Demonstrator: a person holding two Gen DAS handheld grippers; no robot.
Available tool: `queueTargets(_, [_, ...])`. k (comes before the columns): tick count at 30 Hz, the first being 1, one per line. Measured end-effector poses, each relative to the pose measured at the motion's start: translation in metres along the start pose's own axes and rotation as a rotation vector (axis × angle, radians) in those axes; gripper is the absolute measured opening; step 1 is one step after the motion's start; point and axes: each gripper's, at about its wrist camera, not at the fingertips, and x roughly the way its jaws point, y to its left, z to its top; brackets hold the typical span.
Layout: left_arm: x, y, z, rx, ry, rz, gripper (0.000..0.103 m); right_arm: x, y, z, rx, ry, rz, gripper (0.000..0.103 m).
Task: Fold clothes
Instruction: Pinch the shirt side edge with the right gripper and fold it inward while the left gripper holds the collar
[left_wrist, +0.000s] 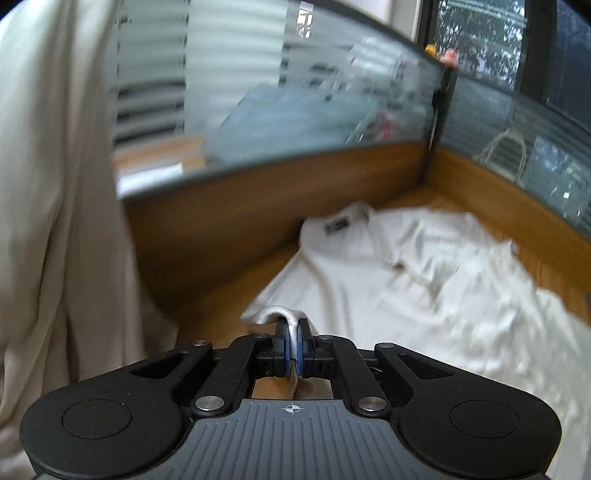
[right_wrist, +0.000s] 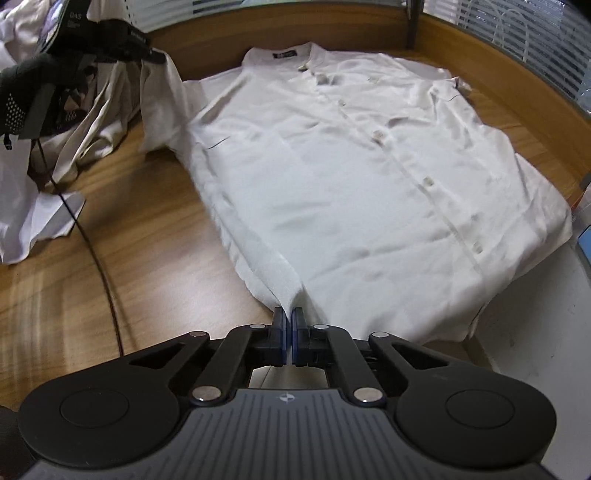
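We see a white button-front shirt (right_wrist: 369, 177) spread face up on a wooden desk (right_wrist: 140, 258), its collar and dark neck label (right_wrist: 285, 54) toward the far wooden partition (left_wrist: 277, 195), its hem at the near edge of the desk. The placket with its buttons runs down the middle of the shirt. Our right gripper (right_wrist: 289, 325) has its jaws pressed together on the near left corner of the hem, where the cloth rises into a small pleated peak between the blue pads. Our left gripper (left_wrist: 293, 341) likewise pinches a fold of the same white cloth, which arches over and between its jaws; in the right wrist view this gripper (right_wrist: 122, 55) appears at the upper left, raised above the desk, held in a gloved hand (right_wrist: 22, 92), with the sleeve hanging down from it. A dark cable (right_wrist: 92, 258) crosses the desk to the left of the shirt. Further pale garments (right_wrist: 26, 206) lie heaped at the far left. Frosted glass (left_wrist: 332, 103) tops the partition.
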Motion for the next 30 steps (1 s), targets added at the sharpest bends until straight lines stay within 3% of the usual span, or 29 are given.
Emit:
queueTargets(9, [0.034,-0.059,0.045,0.029,-0.034,0.046,0.006,0.016,-0.070,0.028,0.049,0.037,0.019,0.003])
queueTargets(21, [0.123,-0.138,0.066,0.125,0.080,0.122,0.006,0.053,-0.164,0.055,0.095,0.104,0.110,0.003])
queueTargets(30, [0.170,-0.172,0.069,0.192,0.165,0.134,0.006,0.068,-0.189,0.053,0.155,0.148,0.157,0.003])
